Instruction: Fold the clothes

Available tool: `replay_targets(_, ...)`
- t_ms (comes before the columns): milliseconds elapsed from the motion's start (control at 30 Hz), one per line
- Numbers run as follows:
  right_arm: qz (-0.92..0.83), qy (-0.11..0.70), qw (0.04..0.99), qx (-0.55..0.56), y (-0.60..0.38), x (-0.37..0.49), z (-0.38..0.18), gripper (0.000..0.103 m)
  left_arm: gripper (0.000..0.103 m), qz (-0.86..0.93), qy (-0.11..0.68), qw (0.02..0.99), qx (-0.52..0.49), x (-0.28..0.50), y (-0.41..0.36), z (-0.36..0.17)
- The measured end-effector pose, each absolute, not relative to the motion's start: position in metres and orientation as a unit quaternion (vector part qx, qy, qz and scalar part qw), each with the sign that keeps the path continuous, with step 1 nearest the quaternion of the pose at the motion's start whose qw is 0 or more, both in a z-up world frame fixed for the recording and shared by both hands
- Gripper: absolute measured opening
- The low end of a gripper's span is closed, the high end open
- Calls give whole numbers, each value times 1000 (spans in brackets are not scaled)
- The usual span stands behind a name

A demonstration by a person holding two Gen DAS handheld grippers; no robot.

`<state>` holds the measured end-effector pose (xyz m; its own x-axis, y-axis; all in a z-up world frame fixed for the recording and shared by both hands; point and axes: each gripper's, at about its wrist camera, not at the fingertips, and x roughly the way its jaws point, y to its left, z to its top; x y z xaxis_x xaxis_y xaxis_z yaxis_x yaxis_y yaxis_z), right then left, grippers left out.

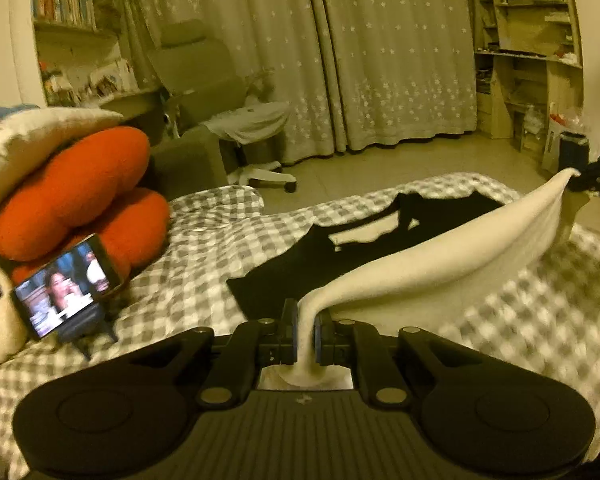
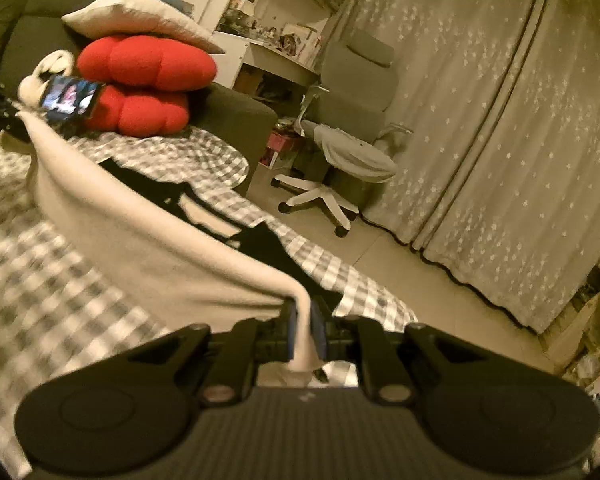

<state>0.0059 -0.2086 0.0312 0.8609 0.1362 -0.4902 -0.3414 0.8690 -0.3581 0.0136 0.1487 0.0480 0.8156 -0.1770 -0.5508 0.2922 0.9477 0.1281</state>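
Left gripper (image 1: 307, 326) clamps white cloth (image 1: 440, 256) edge; right gripper (image 2: 302, 328) clamps opposite edge; cloth sags between, over black garment (image 1: 300, 268).

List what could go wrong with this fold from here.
1. Each hand-held gripper, left and right, pinches only a bunched corner of the cream garment; it could slip out.
2. The lifted cloth hangs over the black garment and could drag it.
3. The propped phone could be knocked over.

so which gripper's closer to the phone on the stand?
Left. The left gripper has the phone close on its left; the right gripper sees it far across the bed.
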Motion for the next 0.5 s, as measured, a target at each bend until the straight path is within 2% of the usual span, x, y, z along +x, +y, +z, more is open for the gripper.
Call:
replay_targets(133,134,268,934,-197,-212,55,31,10,9,-125,311,940,68,64,155,49)
replay_targets(267,141,302,927,-173,-215,93,14,10,9,-114,354,928,24,108,159,27)
replay_targets(433,149,334,921,-137,-224,125,-12,11,11,-124,391,908,-82,134,183,-1)
replay_targets(500,153,334,923,-115,-232,128,-14,12,14,-133,388,905,-112,136,190,-5)
